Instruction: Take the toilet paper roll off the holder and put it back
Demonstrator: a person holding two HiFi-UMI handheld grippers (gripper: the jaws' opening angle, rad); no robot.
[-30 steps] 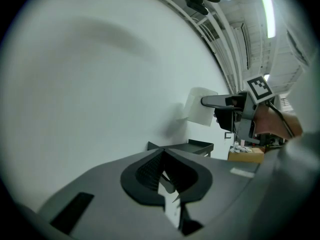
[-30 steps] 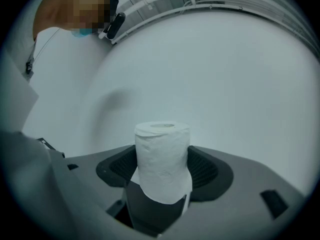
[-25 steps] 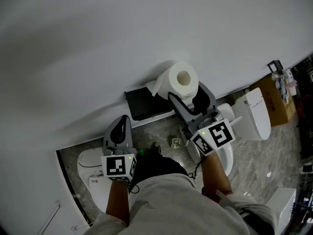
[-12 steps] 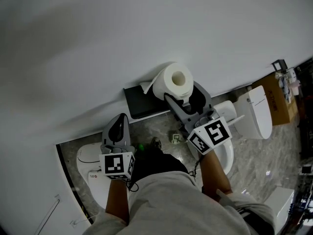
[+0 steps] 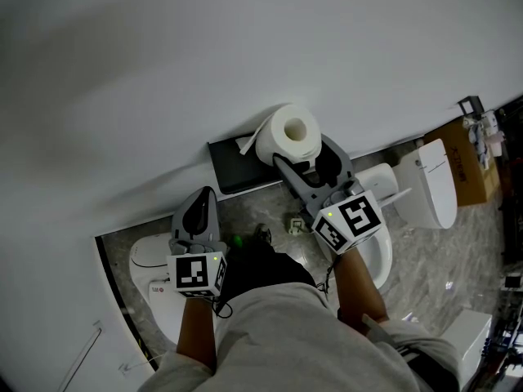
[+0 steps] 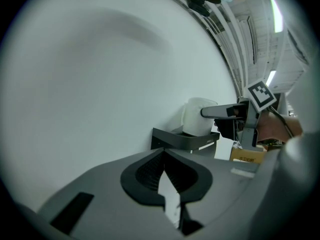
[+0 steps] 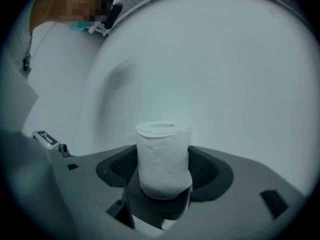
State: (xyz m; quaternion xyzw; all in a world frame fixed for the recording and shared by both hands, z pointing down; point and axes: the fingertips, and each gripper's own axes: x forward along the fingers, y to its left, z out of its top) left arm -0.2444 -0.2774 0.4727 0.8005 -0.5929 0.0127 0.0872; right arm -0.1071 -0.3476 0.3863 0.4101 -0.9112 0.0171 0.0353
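The white toilet paper roll (image 5: 288,134) stands upright between the jaws of my right gripper (image 5: 301,150), which is shut on its sides. A loose sheet end (image 5: 248,144) hangs off the roll to the left. The roll is over the right end of the black wall holder (image 5: 233,174). In the right gripper view the roll (image 7: 164,159) fills the gap in my right gripper (image 7: 164,170), and the dark holder (image 7: 155,209) is just under it. My left gripper (image 5: 196,216) hangs lower left, shut and holding nothing. From the left gripper view, the roll (image 6: 197,116) tops the holder (image 6: 185,140) beyond my left gripper (image 6: 163,156).
A plain white wall (image 5: 204,55) backs the holder. One white toilet (image 5: 151,276) sits below my left gripper, with two more (image 5: 380,251) (image 5: 429,190) to the right. A cardboard box (image 5: 467,163) stands at the far right. The floor (image 5: 270,211) is grey stone tile.
My right gripper has carried the roll a little to the left, closer to the holder. The left gripper has hardly moved.
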